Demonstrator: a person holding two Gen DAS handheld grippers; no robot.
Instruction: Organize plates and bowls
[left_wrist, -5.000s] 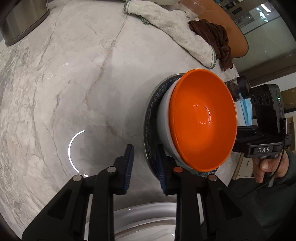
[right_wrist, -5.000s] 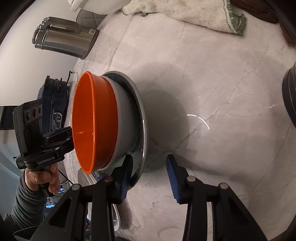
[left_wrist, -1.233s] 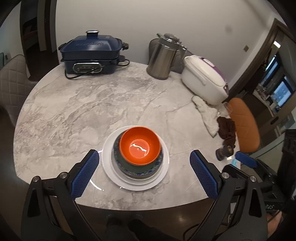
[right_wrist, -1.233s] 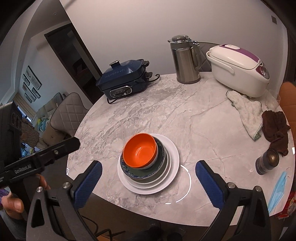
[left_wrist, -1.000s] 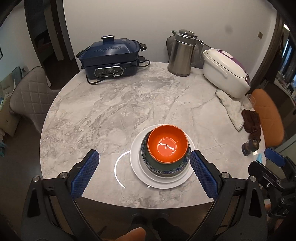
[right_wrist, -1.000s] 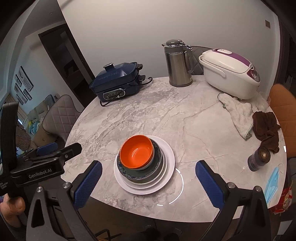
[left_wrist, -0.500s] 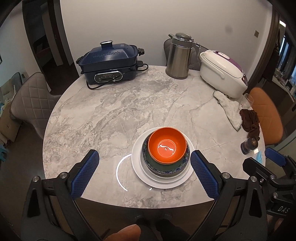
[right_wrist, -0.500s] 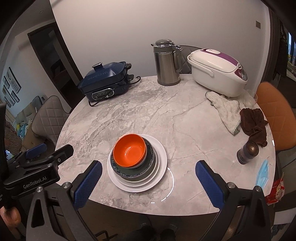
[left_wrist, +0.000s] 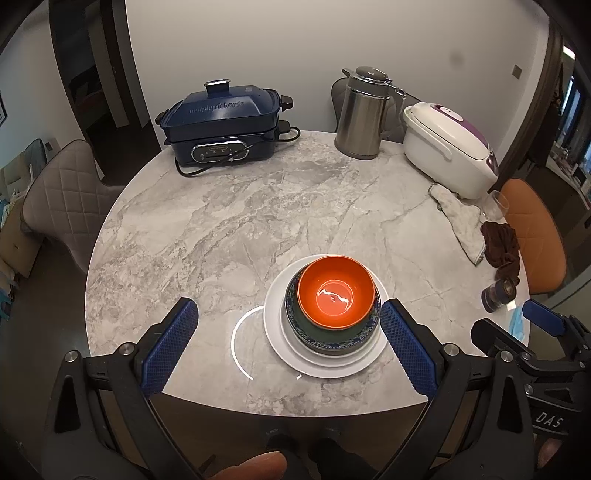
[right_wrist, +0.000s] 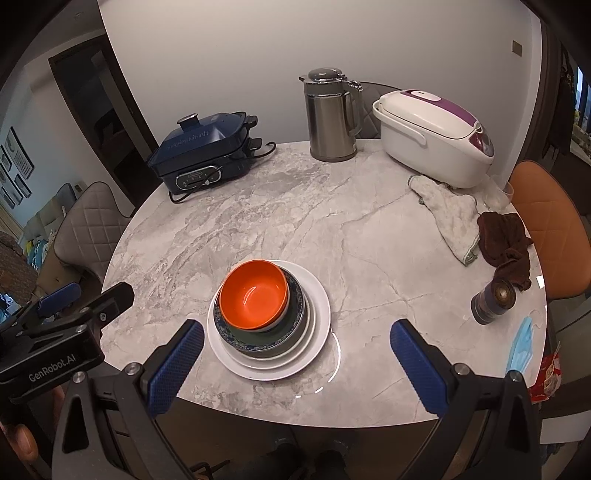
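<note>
An orange bowl (left_wrist: 334, 295) (right_wrist: 254, 293) sits on top of a stack near the front edge of the round marble table (left_wrist: 229, 221) (right_wrist: 369, 236). Under it is a dark blue-patterned bowl (left_wrist: 334, 338) (right_wrist: 258, 339), then a white plate (left_wrist: 280, 343) (right_wrist: 317, 325). My left gripper (left_wrist: 288, 347) is open and empty, held high above the table's front edge. My right gripper (right_wrist: 295, 360) is open and empty too, also high above the front edge. Each gripper shows at the side of the other's view.
At the back stand a dark blue electric cooker (left_wrist: 221, 125) (right_wrist: 203, 151), a steel kettle (left_wrist: 364, 114) (right_wrist: 330, 118) and a white rice cooker (left_wrist: 448, 151) (right_wrist: 432, 136). A white cloth (right_wrist: 448, 218), brown cloth (right_wrist: 504, 240), small jar (right_wrist: 491, 301) and blue mask (right_wrist: 522, 347) lie right. Chairs surround the table.
Five seconds ago both grippers held the tilted stack close up. Now the stack rests on the table and both grippers are open and drawn back high; over the last second the views shifted slightly.
</note>
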